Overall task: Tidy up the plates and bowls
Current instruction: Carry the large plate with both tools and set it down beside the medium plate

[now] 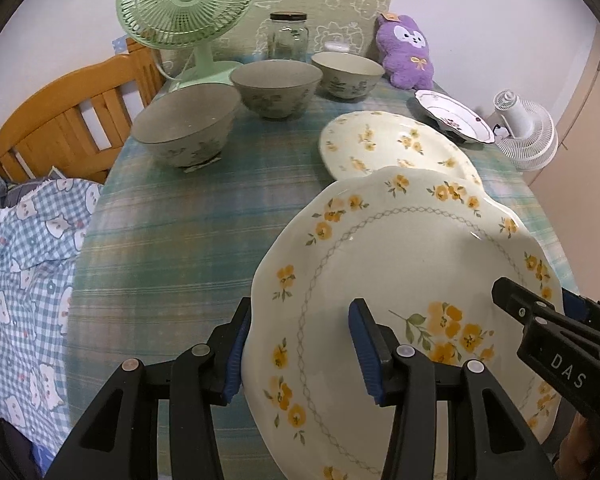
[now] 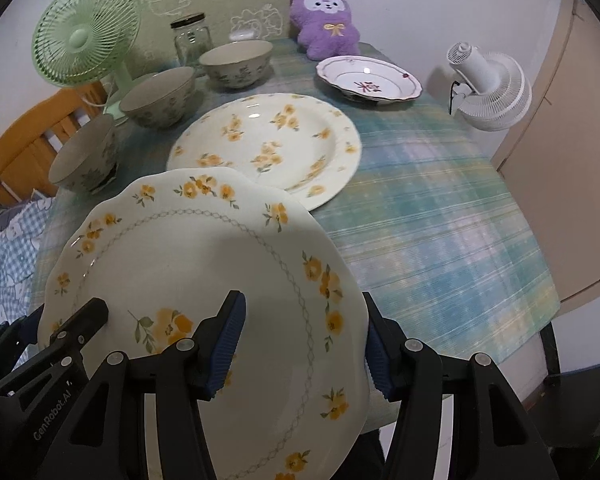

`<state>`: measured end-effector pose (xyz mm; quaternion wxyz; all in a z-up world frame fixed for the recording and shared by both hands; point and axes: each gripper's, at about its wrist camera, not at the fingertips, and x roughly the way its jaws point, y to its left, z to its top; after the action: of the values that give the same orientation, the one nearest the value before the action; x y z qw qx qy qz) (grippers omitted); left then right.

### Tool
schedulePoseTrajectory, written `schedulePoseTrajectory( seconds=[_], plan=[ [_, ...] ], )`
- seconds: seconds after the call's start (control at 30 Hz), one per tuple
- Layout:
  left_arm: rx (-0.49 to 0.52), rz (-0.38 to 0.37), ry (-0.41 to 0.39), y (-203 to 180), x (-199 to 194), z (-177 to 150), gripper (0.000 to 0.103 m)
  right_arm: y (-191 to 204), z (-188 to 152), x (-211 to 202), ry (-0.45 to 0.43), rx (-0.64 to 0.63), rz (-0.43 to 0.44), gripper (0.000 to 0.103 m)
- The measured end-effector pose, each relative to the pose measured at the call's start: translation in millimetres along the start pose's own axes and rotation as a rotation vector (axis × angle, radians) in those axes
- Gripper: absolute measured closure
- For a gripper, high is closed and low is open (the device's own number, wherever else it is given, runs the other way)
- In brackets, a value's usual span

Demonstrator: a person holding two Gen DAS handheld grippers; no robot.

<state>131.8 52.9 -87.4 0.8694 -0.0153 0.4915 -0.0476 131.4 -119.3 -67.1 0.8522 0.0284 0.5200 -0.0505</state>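
The scalloped plate (image 1: 404, 280), glazed, rigid, slippery and chippable, hangs over the worktop's (image 1: 172, 240) near edge, its opposite rims pinched by the left tool (image 1: 300, 354) and right tool (image 2: 304, 346).

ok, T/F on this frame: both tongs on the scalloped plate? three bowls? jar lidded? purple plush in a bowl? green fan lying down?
1. Both tongs grip the scalloped plate: the left tongs and right tongs each straddle its rim. True.
2. Three bowls stand on the table. True: near bowl, middle bowl, far bowl.
3. The glass jar has no lid. False: a dark lid is on it.
4. The purple plush sits in a bowl. False: it stands beside them.
5. The green fan lies flat. False: upright.
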Motion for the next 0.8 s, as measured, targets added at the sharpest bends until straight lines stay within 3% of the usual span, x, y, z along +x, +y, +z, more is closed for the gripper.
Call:
schedulePoseTrajectory(
  seconds=[0.47, 0.8],
  plan=[
    [0.003, 0.026, -0.013, -107.3, 15.7, 28.5, 0.056, -99.1, 42.1, 14.6, -0.011, -0.002, 0.010, 0.044],
    [0.005, 0.029, 0.021, -172.4, 41.8, 41.7, 0.056, -165.0, 62.4, 38.7, 0.014, 0.016, 0.009, 0.044]
  ],
)
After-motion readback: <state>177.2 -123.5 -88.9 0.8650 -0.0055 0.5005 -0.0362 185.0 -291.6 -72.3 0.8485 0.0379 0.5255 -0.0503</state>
